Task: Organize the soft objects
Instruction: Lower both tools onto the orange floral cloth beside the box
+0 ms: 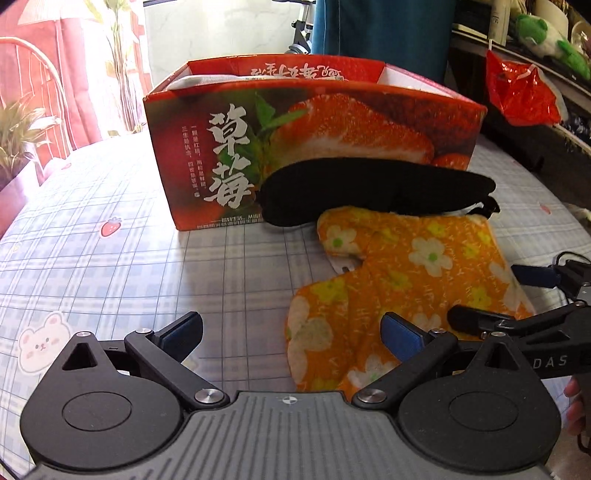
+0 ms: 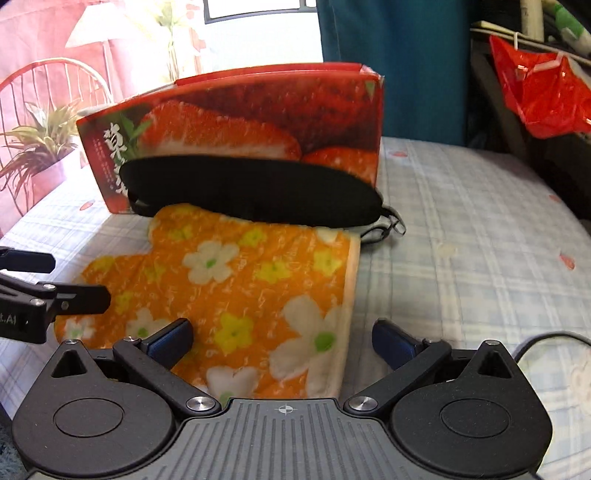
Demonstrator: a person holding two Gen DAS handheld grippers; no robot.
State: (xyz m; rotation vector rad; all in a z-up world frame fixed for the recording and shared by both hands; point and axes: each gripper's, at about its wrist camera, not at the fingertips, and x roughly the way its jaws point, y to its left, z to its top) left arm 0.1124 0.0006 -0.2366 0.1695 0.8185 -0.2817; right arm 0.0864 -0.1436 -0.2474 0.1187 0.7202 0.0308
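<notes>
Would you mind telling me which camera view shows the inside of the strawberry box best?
The left wrist view: it looks down over the strawberry box rim, showing white material inside. The right wrist view shows only its printed front wall, not the interior.

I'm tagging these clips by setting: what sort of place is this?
Most likely a lived-in home room. The work surface is a table under a checked tablecloth with strawberry and bear prints, a potted plant stands by a pink curtain, and a green plush toy sits on a cluttered shelf.
</notes>
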